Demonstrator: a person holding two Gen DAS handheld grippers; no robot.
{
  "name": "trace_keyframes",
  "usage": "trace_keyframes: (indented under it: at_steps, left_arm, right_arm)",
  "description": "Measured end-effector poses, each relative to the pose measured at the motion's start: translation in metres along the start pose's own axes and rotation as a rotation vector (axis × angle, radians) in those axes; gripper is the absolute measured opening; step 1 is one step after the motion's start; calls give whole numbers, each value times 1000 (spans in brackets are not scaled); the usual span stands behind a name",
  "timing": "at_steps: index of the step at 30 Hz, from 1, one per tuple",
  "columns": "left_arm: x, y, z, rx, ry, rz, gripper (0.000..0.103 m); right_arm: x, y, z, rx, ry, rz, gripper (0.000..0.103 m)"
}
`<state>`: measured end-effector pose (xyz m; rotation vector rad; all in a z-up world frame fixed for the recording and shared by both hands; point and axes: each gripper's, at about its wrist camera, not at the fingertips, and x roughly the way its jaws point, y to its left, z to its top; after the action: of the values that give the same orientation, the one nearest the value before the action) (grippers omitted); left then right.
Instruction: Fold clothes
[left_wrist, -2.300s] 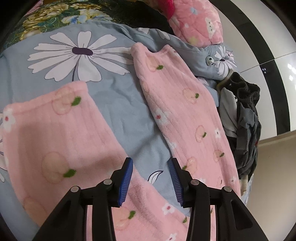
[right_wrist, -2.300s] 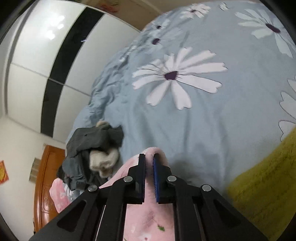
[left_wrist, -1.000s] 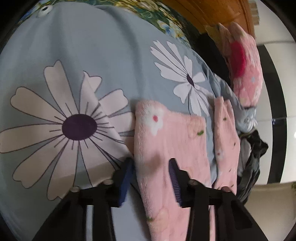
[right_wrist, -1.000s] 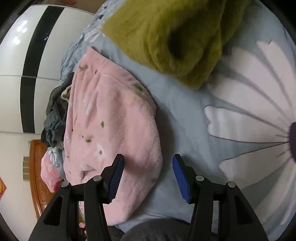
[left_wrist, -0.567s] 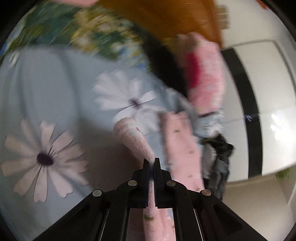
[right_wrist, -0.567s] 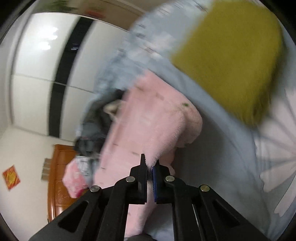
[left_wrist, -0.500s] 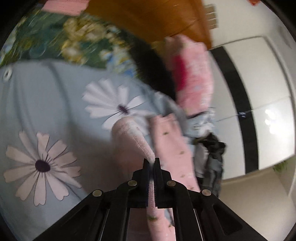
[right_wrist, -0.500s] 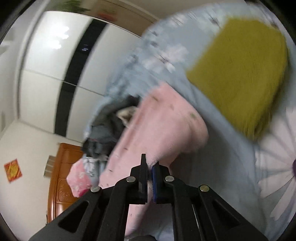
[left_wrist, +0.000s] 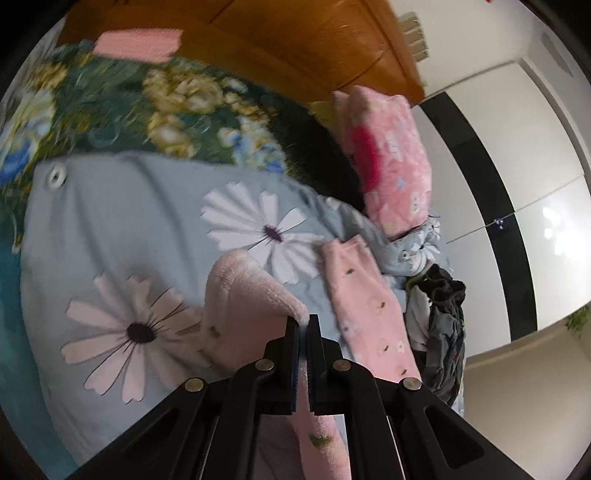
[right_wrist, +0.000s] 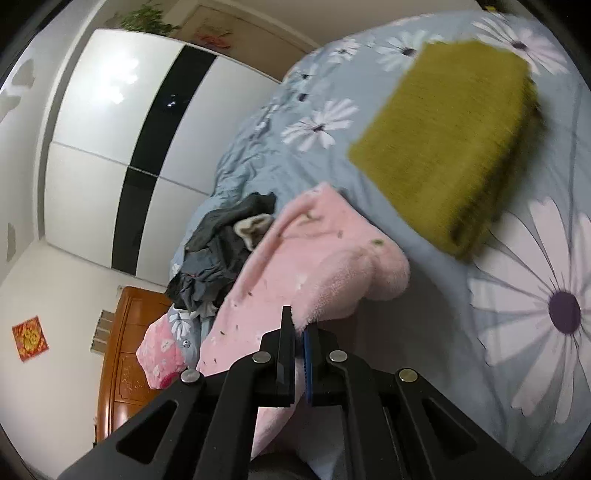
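Pinching the fleecy edge of the pink trousers (left_wrist: 255, 295), the left claw (left_wrist: 303, 325) and right claw (right_wrist: 299, 328) are each clamped on cloth and raise it off the daisy-print bed (left_wrist: 122, 229), presumably so the garment can be doubled over on itself. One leg (left_wrist: 365, 306) lies flat toward the bed's far edge beside a dark clothes heap (right_wrist: 218, 251). Blur smears the folded olive garment (right_wrist: 450, 144), and the waistband is cut off below both views.

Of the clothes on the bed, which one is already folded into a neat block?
The olive-green garment, a squared stack lying flat on the daisy sheet. The pink fleece is lifted by both grippers, and the dark clothes lie crumpled in a heap.
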<state>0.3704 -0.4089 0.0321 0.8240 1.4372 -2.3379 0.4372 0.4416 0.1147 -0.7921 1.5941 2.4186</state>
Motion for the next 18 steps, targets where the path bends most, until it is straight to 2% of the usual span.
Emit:
trace_keyframes:
  at_steps: [4,9,13,18]
  left_arm:
    - [0,-39,16,31,-23,-4,3]
    - [31,-91,34,92,-9,37,3]
    - [81,-136,47,141,13,97,4]
    - [177,-190,59,216,61,177,4]
  right_arm:
    - [2,18,14,-31,-12,24,3]
    - [17,38,38,-51,-2,47,3]
    - [48,56,69,-58,8,51,3]
    - [110,78,116,-86,30,1,4]
